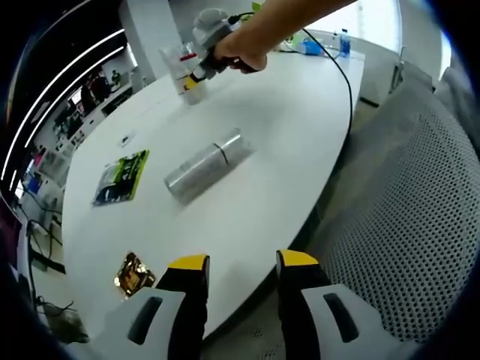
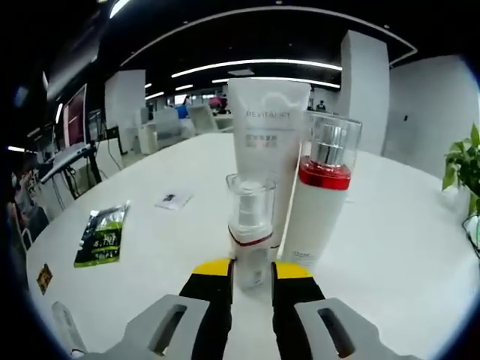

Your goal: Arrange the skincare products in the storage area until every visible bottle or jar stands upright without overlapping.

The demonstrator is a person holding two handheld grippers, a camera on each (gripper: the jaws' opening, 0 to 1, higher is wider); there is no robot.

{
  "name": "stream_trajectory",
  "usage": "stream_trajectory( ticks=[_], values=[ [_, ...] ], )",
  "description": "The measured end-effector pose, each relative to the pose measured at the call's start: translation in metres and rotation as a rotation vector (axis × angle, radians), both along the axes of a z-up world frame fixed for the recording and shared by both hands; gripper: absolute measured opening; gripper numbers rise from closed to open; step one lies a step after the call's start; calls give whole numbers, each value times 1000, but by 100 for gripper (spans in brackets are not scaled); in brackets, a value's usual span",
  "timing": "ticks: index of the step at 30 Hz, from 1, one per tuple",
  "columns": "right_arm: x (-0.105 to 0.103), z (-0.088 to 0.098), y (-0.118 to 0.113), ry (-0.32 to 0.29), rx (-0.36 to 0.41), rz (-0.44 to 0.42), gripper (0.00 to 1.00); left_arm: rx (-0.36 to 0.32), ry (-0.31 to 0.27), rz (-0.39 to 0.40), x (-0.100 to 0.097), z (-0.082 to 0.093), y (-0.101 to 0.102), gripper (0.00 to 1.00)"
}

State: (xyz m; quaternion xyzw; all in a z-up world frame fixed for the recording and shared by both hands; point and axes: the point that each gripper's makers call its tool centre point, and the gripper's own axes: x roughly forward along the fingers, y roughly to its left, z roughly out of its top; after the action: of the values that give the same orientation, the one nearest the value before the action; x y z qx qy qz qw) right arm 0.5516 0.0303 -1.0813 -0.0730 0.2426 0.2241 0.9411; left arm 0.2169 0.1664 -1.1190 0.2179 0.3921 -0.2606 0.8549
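Observation:
My right gripper (image 2: 253, 270) is shut on a small white bottle (image 2: 250, 225) with a clear cap and a red band, which stands upright on the white table (image 2: 390, 247). Right behind it stand a white tube (image 2: 268, 142) and a taller white bottle (image 2: 322, 202) with a red band. In the left gripper view, a silver bottle (image 1: 206, 166) lies on its side mid-table. My left gripper (image 1: 244, 262) hangs open over the table's near edge, well short of the silver bottle. Across the table, a hand holds the right gripper (image 1: 204, 56) at the upright products (image 1: 178, 64).
A green sachet (image 1: 122, 177) (image 2: 101, 236), a gold sachet (image 1: 133, 274) and a small white card (image 2: 172, 199) lie flat on the table. A grey mesh chair (image 1: 420, 210) stands beside the table's edge. A cable (image 1: 337, 67) trails across the far end.

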Motion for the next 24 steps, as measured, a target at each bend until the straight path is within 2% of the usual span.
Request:
stream_trajectory(
  ticks=[12, 14, 15, 16, 20, 24],
  values=[
    [9, -2, -24, 19, 25, -44, 14, 7, 3, -1, -1, -1, 1, 30],
    [4, -3, -16, 54, 96, -46, 20, 9, 2, -1, 0, -1, 1, 30],
    [2, -6, -11, 84, 119, -45, 26, 10, 2, 1, 0, -1, 1, 30],
    [2, -5, -10, 76, 116, -45, 30, 9, 1, 2, 0, 0, 2, 30],
    [8, -3, 4, 82, 140, -44, 32, 12, 1, 0, 0, -1, 2, 30],
    [21, 3, 13, 64, 122, -61, 31, 12, -2, 5, 0, 0, 3, 30]
  ],
)
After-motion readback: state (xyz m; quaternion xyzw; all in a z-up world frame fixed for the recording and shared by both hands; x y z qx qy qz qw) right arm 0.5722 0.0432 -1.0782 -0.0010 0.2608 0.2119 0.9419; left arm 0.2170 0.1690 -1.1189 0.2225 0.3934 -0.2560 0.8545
